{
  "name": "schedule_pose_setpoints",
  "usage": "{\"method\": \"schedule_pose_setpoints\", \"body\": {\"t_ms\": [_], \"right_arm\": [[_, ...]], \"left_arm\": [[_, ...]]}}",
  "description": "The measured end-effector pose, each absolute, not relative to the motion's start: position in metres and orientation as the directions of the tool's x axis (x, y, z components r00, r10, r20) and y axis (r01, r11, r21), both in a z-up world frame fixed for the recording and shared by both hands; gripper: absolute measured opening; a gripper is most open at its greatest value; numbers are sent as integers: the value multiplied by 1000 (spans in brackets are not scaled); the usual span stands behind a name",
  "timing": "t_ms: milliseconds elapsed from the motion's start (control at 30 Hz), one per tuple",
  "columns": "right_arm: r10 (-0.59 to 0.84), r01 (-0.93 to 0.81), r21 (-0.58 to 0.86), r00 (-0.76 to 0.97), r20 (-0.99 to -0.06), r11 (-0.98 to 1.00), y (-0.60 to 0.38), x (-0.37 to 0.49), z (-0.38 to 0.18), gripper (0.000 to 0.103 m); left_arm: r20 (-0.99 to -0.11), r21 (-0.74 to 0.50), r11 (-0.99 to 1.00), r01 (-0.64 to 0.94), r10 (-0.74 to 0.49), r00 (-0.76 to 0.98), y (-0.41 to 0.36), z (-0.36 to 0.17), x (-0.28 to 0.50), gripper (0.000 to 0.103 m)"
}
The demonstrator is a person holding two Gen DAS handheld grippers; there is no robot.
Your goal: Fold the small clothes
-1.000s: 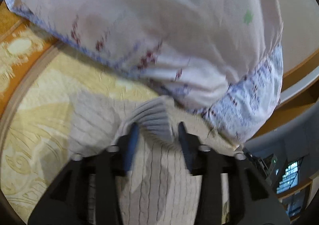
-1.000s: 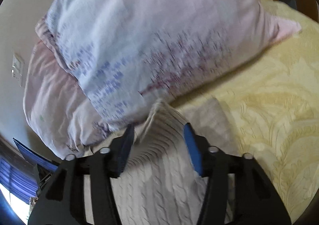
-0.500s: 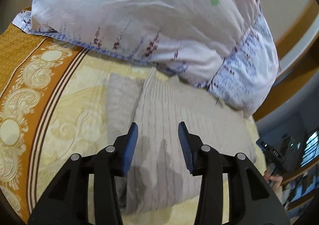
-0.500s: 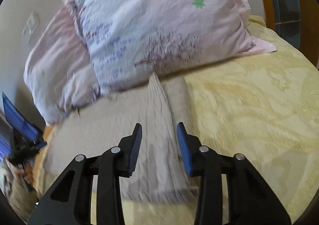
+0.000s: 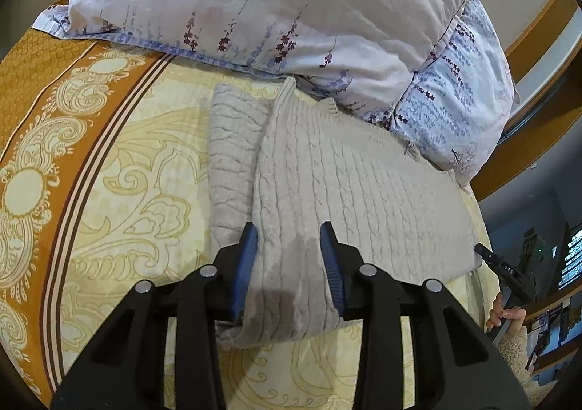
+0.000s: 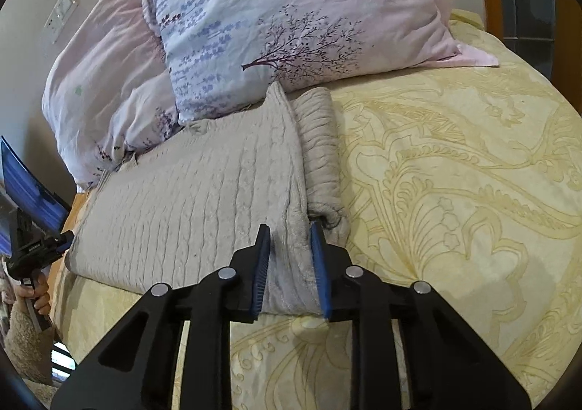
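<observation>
Sweater folded on bed, long axis crosswise between both grippers; left gripper and right gripper each part-open over an end, gripping nothing.

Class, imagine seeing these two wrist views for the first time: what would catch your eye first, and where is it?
A folded beige cable-knit sweater lies across the yellow patterned bedspread, its far edge against the floral pillows. Each open gripper, left and right, hovers over an end of it.
</observation>
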State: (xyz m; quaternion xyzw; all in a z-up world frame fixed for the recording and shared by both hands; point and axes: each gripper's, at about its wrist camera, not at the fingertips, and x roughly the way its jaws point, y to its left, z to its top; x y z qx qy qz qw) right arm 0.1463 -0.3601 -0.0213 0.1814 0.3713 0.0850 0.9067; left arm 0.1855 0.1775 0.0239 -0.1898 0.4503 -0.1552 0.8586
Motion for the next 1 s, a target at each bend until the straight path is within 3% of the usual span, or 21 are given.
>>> {"method": "schedule_pose_setpoints", "body": {"t_ms": [33,167,600,800,933,1000], "right_arm": [[289,-21,391,710,-643,920,-360,146,-22,15],[285,-25,385,716,-637,923,-358,145,-22,13],[295,-23,405,724,-624,914,-359,141,-22,13],[311,-21,444,745,-591,896,-364,134,-17,12],[327,-21,486,764,-556,874,-371,123,-11,12],[300,9,465,752,-587,885,-371,123,-16,11]], "left_arm": [[-717,-464,881,95,-437,544,177,23,185,33],[-732,-446,890,95,-423,534,174,20,185,29],[-736,-452,889,80,-422,529,179,19,176,29],[-719,-485,871,83,-451,530,183,19,174,10],[-699,-491,864,111,-467,542,187,26,166,8],[-706,-476,873,111,-454,543,190,23,163,8]]}}
